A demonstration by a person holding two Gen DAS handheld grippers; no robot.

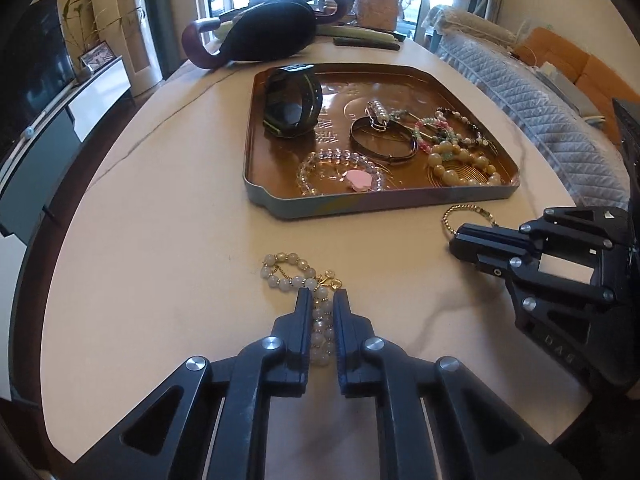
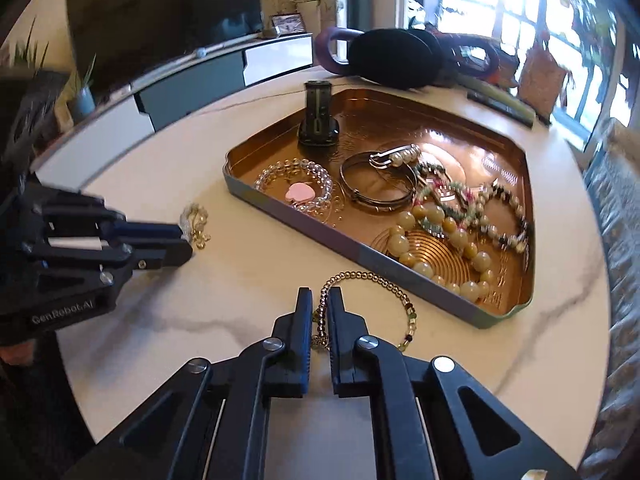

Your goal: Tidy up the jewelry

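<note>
Left tongs (image 1: pixel 322 294) pinched narrow on pale bead bracelet (image 1: pixel 298 276), lying on table (image 1: pixel 160 240) short of tray (image 1: pixel 360 200). Right tongs (image 2: pixel 320 292) clamped on gold chain (image 2: pixel 372 284), just beside tray's near rim.

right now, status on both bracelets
Left gripper shut on pale bead bracelet. Right gripper shut on gold bead bracelet. Tray ahead, path clear.

A dark television (image 2: pixel 160 20) stands above a low cabinet (image 2: pixel 224 76); a black cushion (image 1: pixel 272 32) lies on the tabletop (image 1: pixel 160 240)
</note>
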